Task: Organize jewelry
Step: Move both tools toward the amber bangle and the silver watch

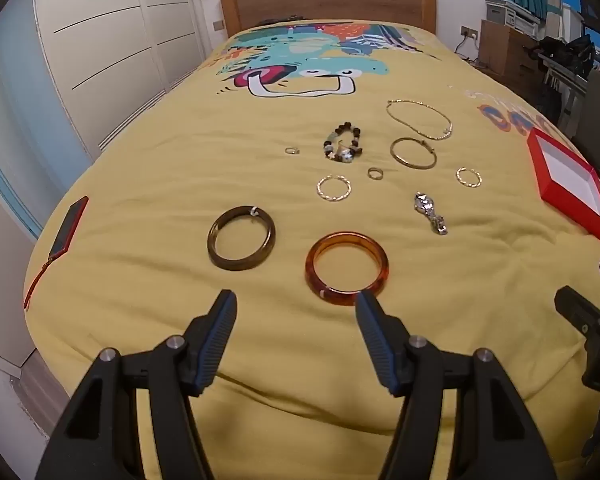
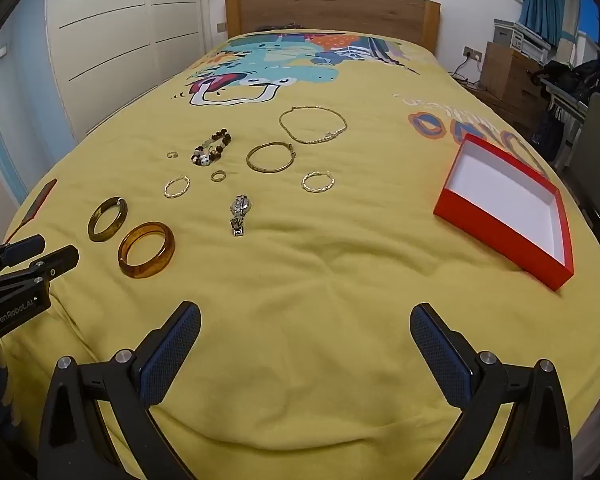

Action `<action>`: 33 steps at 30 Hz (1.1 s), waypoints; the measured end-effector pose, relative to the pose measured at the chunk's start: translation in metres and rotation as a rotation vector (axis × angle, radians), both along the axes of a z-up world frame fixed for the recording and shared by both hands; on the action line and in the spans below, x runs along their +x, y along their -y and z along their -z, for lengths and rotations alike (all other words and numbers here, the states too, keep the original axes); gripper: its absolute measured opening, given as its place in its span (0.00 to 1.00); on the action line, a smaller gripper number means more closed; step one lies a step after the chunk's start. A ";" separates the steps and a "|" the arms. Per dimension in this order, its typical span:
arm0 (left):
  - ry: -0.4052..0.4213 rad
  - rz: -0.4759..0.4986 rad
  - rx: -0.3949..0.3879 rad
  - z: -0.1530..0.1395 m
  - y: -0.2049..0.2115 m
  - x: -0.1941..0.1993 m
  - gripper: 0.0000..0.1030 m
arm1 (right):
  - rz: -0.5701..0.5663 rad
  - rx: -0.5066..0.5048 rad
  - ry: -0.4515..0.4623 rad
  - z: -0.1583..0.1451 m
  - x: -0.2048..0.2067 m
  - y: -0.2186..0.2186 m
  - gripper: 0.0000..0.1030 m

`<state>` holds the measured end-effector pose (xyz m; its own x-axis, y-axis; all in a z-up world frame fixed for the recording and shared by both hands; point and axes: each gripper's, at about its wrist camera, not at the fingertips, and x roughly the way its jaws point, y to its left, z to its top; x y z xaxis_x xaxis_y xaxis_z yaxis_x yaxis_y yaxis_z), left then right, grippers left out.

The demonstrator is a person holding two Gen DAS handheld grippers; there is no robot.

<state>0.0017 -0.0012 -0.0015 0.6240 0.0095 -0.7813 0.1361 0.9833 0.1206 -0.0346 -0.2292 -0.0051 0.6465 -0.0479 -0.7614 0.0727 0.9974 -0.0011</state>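
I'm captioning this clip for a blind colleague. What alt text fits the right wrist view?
Open tongs hover over a yellow bedspread where bangles, rings, hoop earrings, a watch and a chain necklace lie spread out. An empty red box sits to the right.

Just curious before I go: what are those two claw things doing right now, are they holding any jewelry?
Left gripper: open, holding nothing, just short of the amber bangle.
Right gripper: open wide, holding nothing, over bare bedspread.
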 end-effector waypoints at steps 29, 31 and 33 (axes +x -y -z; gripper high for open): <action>-0.061 0.008 -0.030 0.018 -0.005 0.013 0.58 | -0.022 0.024 -0.036 0.011 0.006 -0.011 0.99; -0.061 0.009 -0.029 0.019 -0.006 0.015 0.58 | -0.025 0.020 -0.037 0.011 0.007 -0.013 0.99; -0.062 0.012 -0.030 0.020 -0.007 0.016 0.58 | -0.029 0.017 -0.036 0.010 0.008 -0.016 0.99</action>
<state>0.0173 0.0055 -0.0215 0.5742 -0.0216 -0.8185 0.1538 0.9847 0.0820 -0.0265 -0.2131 -0.0155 0.6197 -0.0163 -0.7847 0.0438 0.9989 0.0139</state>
